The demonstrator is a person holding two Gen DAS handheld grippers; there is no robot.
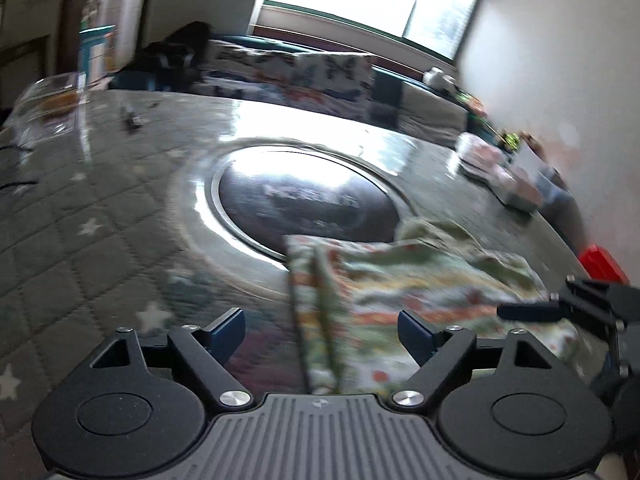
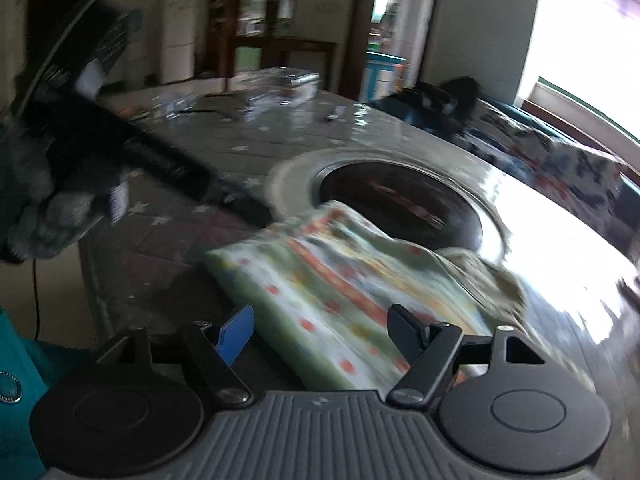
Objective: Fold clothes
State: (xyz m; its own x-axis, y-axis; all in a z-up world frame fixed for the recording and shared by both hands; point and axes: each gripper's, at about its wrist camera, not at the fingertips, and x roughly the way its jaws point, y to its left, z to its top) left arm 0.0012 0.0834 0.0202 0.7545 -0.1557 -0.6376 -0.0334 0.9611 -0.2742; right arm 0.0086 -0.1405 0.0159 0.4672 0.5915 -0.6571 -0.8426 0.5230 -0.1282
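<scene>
Folded cloth [image 1: 404,300] near the table [image 1: 100,216] edge.
Both claws, left [image 1: 322,330] and right [image 2: 320,334], hover apart over it, gripping nothing.

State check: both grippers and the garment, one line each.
left gripper: open, empty, above the cloth's near edge
right gripper: open, empty, over the cloth
patterned cloth: lying on the table, partly folded, far end bunched, one corner over the round inset; frames blurred
</scene>
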